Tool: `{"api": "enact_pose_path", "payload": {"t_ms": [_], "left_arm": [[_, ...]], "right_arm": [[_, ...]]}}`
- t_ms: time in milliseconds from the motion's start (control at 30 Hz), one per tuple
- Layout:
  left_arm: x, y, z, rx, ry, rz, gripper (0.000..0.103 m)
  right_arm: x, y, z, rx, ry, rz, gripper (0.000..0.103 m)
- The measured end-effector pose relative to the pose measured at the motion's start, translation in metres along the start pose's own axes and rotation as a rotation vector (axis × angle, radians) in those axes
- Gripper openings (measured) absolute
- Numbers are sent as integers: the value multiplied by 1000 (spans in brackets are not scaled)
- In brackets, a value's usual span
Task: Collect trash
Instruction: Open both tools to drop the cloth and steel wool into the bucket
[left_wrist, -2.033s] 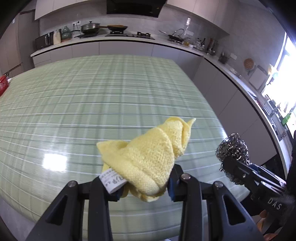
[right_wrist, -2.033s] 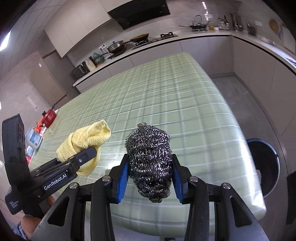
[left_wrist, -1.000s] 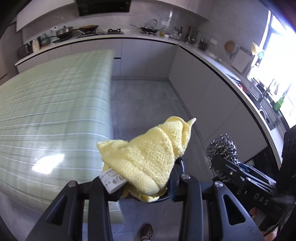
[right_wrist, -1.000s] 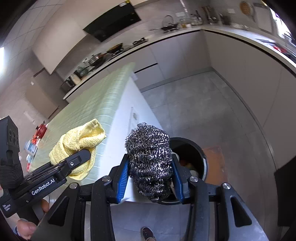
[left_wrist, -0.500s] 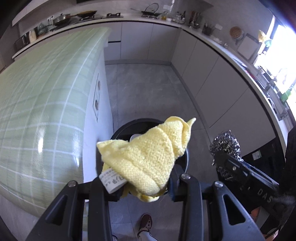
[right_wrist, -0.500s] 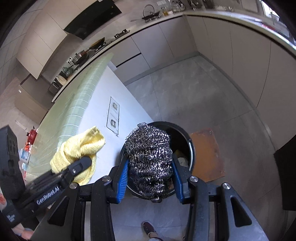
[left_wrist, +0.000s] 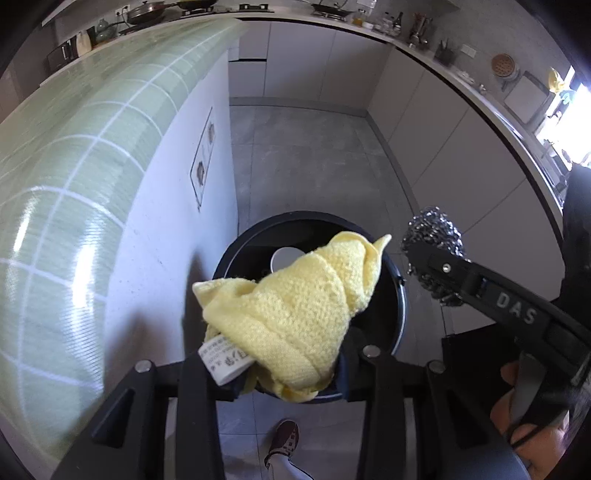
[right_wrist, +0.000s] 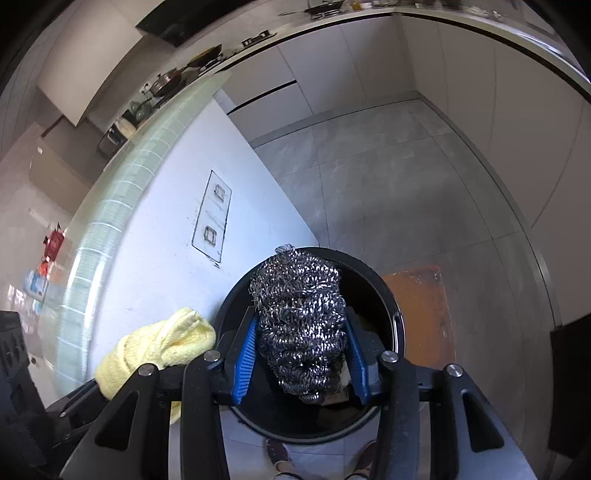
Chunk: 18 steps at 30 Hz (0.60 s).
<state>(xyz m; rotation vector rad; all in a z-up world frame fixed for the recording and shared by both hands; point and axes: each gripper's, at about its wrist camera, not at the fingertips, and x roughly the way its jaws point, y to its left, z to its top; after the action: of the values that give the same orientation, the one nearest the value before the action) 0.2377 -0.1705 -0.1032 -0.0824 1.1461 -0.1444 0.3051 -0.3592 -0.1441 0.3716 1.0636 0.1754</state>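
My left gripper (left_wrist: 284, 365) is shut on a crumpled yellow cloth (left_wrist: 295, 306) with a white label, held above the round black trash bin (left_wrist: 400, 295) on the floor. My right gripper (right_wrist: 301, 354) is shut on a steel wool scourer (right_wrist: 301, 325), held directly over the same bin (right_wrist: 389, 306). The cloth shows at the left in the right wrist view (right_wrist: 155, 347). The scourer shows at the right in the left wrist view (left_wrist: 436, 236). Some rubbish lies inside the bin.
The green-checked counter top (left_wrist: 55, 155) and its white side panel (left_wrist: 173, 206) stand to the left of the bin. Grey floor tiles (right_wrist: 406, 177) stretch ahead, with white cabinets (left_wrist: 424, 122) on the right. A brown mat (right_wrist: 421, 306) lies beside the bin. My shoes (left_wrist: 284, 439) are below.
Both grippers have swung from over the counter to the floor side and come down over the bin. Each keeps hold of its item.
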Motion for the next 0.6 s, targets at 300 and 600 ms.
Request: {"api": "enact_pose_path", "payload": {"t_ms": [300,600], "left_arm": [[8,0,5,-21,-5,20,39],[25,-7,11,-38,26,20,41]], "right_arm": [[27,-4,15,-58,1,-32,70],[-14,-26,15,-7,-108,-26,70]]}}
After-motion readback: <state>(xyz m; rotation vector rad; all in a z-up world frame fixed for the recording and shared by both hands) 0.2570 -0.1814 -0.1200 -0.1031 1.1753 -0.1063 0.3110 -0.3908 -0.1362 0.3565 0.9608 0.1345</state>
